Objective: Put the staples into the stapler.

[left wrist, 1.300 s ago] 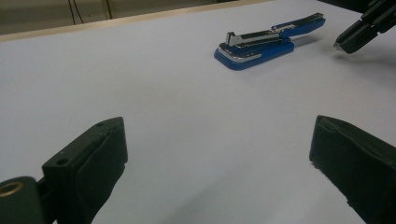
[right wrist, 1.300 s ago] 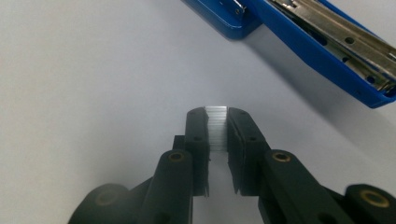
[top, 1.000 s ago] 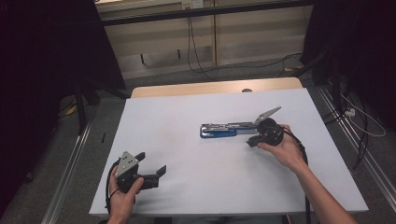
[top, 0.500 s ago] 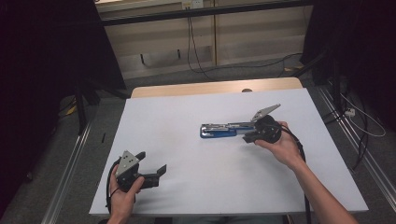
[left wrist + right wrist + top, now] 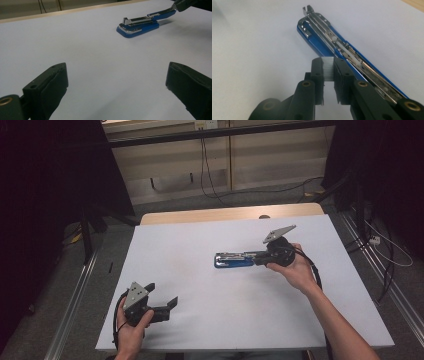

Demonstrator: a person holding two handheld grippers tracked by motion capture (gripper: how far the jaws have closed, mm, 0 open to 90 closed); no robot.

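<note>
Lying mid-table on the white tabletop (image 5: pixel 200 290) is your opened blue-and-chrome metal stapler (image 5: pixel 235 259). Your left gripper (image 5: pixel 165 307) hovers wide open, holding nothing, near the front edge; your right gripper (image 5: pixel 328 75) pinches a silvery strip of staples (image 5: pixel 328 68) just above the stapler.

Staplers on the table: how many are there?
1. The blue stapler lies opened near the table's middle, in front of the right gripper, which holds a strip of staples.
</note>
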